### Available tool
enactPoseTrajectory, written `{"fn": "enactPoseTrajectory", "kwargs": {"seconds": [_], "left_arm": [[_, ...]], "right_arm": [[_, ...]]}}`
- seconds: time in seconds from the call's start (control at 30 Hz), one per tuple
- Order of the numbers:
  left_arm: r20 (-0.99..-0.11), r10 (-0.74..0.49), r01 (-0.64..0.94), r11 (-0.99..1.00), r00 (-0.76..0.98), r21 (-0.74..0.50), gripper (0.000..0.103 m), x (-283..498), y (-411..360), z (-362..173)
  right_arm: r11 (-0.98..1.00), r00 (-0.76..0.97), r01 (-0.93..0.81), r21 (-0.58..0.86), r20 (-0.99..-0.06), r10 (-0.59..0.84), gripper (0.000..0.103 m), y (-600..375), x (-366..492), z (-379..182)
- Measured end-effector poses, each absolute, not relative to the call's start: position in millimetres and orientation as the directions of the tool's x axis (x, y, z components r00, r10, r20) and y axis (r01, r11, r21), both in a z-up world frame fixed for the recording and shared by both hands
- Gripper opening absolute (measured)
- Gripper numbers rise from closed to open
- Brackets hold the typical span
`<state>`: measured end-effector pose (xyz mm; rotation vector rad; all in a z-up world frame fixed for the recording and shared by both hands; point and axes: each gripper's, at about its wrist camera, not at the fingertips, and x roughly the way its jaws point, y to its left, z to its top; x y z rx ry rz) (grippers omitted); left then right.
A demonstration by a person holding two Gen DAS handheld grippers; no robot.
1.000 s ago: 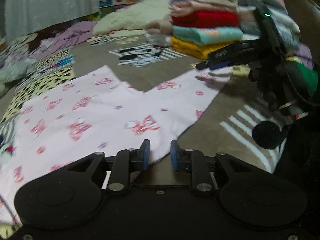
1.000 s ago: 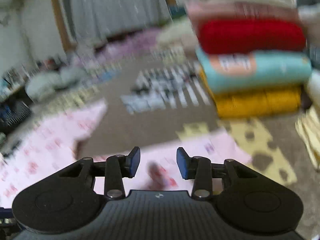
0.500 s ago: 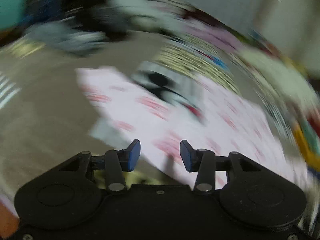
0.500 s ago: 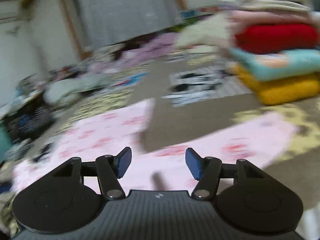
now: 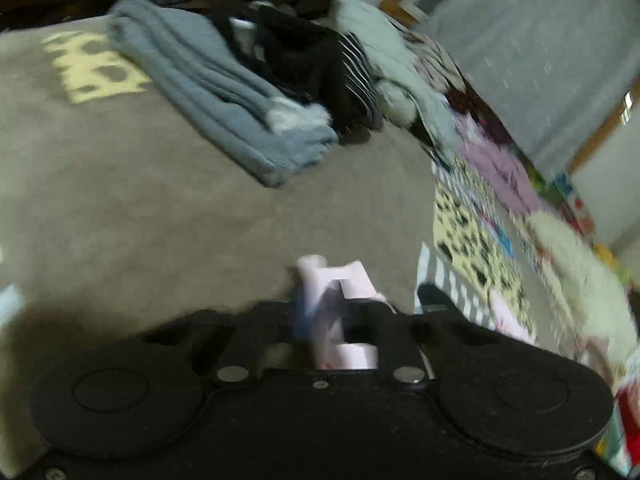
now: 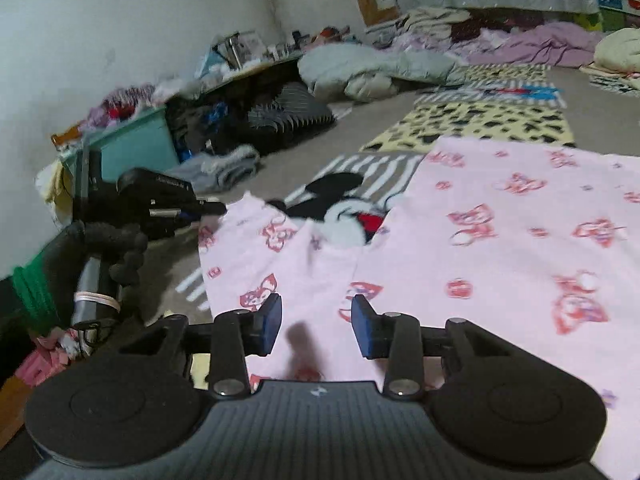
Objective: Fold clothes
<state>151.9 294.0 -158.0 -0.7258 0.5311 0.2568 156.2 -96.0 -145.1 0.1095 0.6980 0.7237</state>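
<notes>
Pink printed garment (image 6: 500, 216) lies spread on the grey blanket (image 5: 160, 220); the left gripper (image 5: 332, 320), open a second ago, now pinches its near-left corner — a fold starting. Right gripper (image 6: 316, 320) hovers wide open, empty.

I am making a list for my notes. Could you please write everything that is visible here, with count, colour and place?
pink garment: one, pink with red prints, spread on the floor
blue sweater: one, grey-blue, folded on the carpet
carpet: one, grey-brown
spotted mat: one, yellow and black, beyond the garment
box: one, teal, by the wall
left gripper: black, jaws closed on pink cloth
right gripper: black, blue pads, jaws open over the garment
</notes>
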Motion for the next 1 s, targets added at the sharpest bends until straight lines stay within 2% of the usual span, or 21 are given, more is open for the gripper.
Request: {"fn": "enactPoseTrajectory", "kwargs": {"seconds": [0.13, 0.27, 0.37, 0.43, 0.57, 0.6, 0.7, 0.77, 0.83, 0.93, 1.0], "left_arm": [[-0.534, 0.075, -0.401, 0.748, 0.842, -0.528, 0.003, 143, 294, -156], [-0.523, 0.107, -0.403, 0.771, 0.845, -0.493, 0.003, 134, 294, -154], [-0.514, 0.131, -0.405, 0.786, 0.848, -0.467, 0.004, 127, 293, -152], [-0.492, 0.155, -0.409, 0.786, 0.856, -0.464, 0.004, 119, 292, -146], [-0.552, 0.114, -0.409, 0.795, 0.826, -0.448, 0.003, 128, 297, -151], [-0.547, 0.117, -0.409, 0.793, 0.829, -0.45, 0.007, 126, 297, -149], [-0.515, 0.13, -0.404, 0.788, 0.847, -0.464, 0.044, 118, 296, -145], [-0.55, 0.128, -0.411, 0.804, 0.825, -0.429, 0.04, 129, 293, -153], [-0.562, 0.161, -0.397, 0.857, 0.811, -0.328, 0.009, 138, 285, -155], [-0.553, 0.226, -0.417, 0.874, 0.802, -0.247, 0.009, 136, 280, -148], [-0.581, 0.243, -0.441, 0.869, 0.777, -0.226, 0.009, 139, 281, -150]], "right_arm": [[0.763, 0.535, -0.549, 0.34, -0.558, 0.634, 0.037, -98, 151, -146], [0.777, 0.565, -0.571, 0.265, -0.56, 0.606, 0.039, -92, 146, -145], [0.738, 0.577, -0.652, 0.175, -0.516, 0.633, 0.041, -78, 131, -137], [0.704, 0.554, -0.7, 0.124, -0.528, 0.643, 0.042, -65, 125, -139], [0.671, 0.522, -0.737, 0.084, -0.561, 0.643, 0.045, -53, 121, -144], [0.663, 0.515, -0.745, 0.074, -0.568, 0.642, 0.044, -50, 120, -145], [0.637, 0.493, -0.77, 0.047, -0.59, 0.64, 0.045, -42, 117, -148], [0.618, 0.479, -0.786, 0.029, -0.604, 0.637, 0.046, -37, 115, -150], [0.599, 0.465, -0.801, 0.012, -0.618, 0.634, 0.046, -32, 113, -152], [0.592, 0.461, -0.806, 0.024, -0.601, 0.652, 0.046, -35, 112, -147], [0.588, 0.46, -0.808, 0.034, -0.587, 0.666, 0.045, -38, 111, -144]]}}
